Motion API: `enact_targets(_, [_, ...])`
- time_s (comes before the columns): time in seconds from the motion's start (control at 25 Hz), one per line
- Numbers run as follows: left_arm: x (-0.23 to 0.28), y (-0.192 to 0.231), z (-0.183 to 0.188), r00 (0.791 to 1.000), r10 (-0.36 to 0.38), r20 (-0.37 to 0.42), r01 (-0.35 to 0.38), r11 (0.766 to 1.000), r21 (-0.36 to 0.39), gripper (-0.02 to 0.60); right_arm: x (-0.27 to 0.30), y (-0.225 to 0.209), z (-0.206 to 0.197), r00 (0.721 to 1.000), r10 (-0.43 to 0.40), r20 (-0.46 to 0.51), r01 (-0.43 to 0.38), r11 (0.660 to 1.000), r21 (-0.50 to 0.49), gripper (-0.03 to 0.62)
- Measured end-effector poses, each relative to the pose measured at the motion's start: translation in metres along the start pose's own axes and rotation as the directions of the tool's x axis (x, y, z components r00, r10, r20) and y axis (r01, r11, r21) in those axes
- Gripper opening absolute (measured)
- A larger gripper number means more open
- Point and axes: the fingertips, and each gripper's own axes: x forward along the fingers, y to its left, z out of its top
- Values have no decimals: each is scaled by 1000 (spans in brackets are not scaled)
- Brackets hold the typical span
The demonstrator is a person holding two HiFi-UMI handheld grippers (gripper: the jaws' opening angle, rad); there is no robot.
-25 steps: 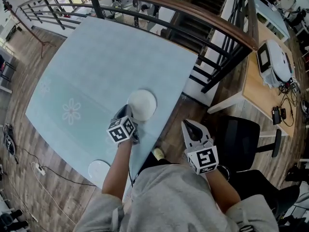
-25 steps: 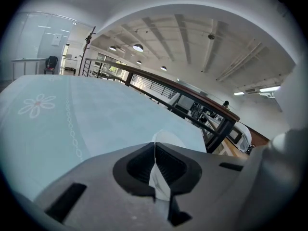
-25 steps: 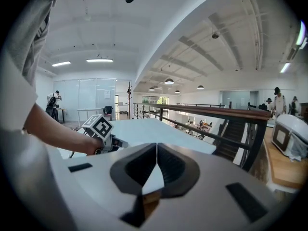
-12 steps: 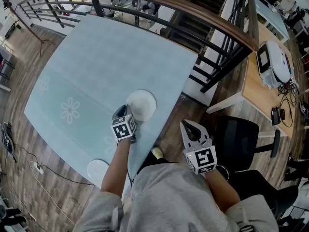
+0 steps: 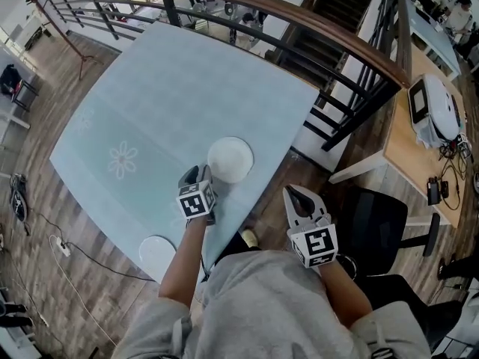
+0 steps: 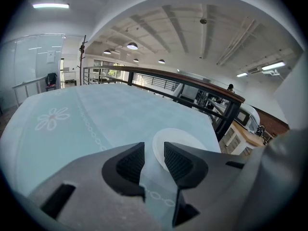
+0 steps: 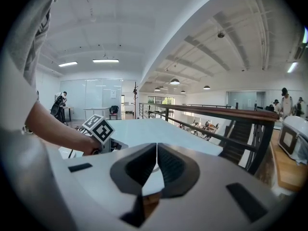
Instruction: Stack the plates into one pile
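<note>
1. Head view: we see a white plate [image 5: 230,159] on the pale blue table [image 5: 150,96], near its right edge. A second plate [image 5: 157,254] lies at the table's near edge, well apart from the first. The left gripper [image 5: 200,173] sits just beside the white plate's near rim. The right gripper [image 5: 297,194] hangs off the table, over the wood floor [image 5: 266,197] and next to a black chair [image 5: 374,215].
2. Left gripper view: the jaws have just been opening and stand apart, clamping nothing. We see the white plate's rim through the gap, with the pads off it. The plate lies flat on the table just ahead.
3. Right gripper view: the jaws are closed together with nothing between them. Beyond them we see the table and the left gripper.
</note>
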Motion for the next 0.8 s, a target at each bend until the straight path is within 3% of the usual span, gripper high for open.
enact_targets(0.32, [-77,35,1,992,100,78,-95,994,-60,126,11,24,16,992,112,65,-111,994,-15,28])
enact_targets(0.6, [-160,76,-18,969,210,127,-192,971,-145,126,28,48,29,972,215,92,-213,976,-37,28])
enact_targets(0.8, [-223,95,-48,947,294,129,-270,947,-171,125,36,81,25,943,319,92,-315,947,-57,28])
